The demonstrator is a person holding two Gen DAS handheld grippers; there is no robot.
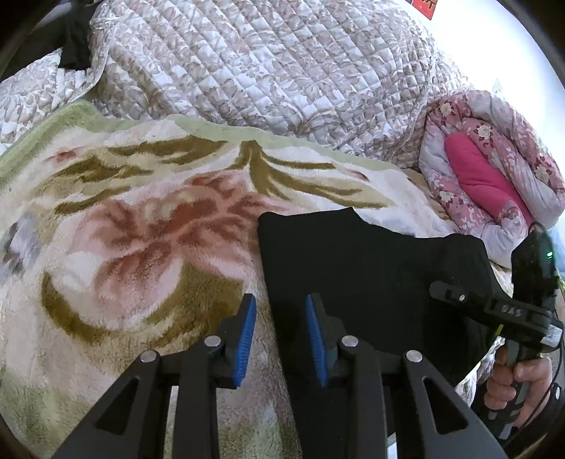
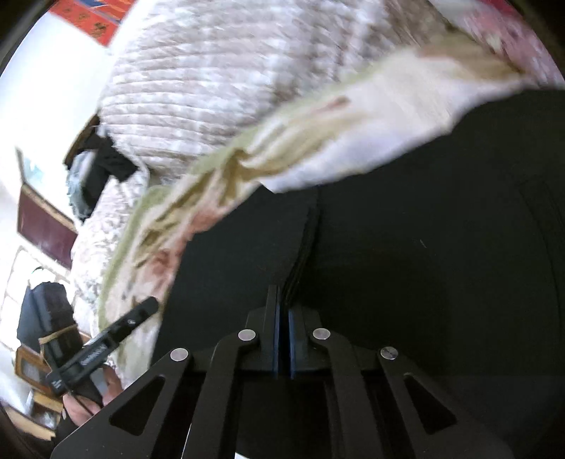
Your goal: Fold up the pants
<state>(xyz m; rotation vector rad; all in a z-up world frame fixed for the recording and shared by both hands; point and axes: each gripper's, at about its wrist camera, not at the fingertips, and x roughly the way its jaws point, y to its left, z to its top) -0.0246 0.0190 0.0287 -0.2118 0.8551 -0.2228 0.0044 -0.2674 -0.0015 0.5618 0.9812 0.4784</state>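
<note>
Currently, per view:
surface: fleece blanket (image 1: 141,219), cream with pink and olive flowers, green border
behind: quilted grey-white bedspread (image 1: 265,70); pink floral quilt (image 1: 494,169) bundled at its right end
room: white wall, red paper (image 2: 95,17) on it
pants (image 1: 370,268): black, lying on the blanket
left gripper (image 1: 280,335): partly open, straddling the pants' edge, pads not pressing
right gripper (image 2: 283,310): jaws closed on a fold of the pants
hand (image 1: 519,381): on right gripper's handle

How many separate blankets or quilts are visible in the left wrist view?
3: a fleece floral blanket under the black pants, a grey quilted cover behind it, and a rolled pink floral quilt at right. More may lie hidden beneath.
</note>
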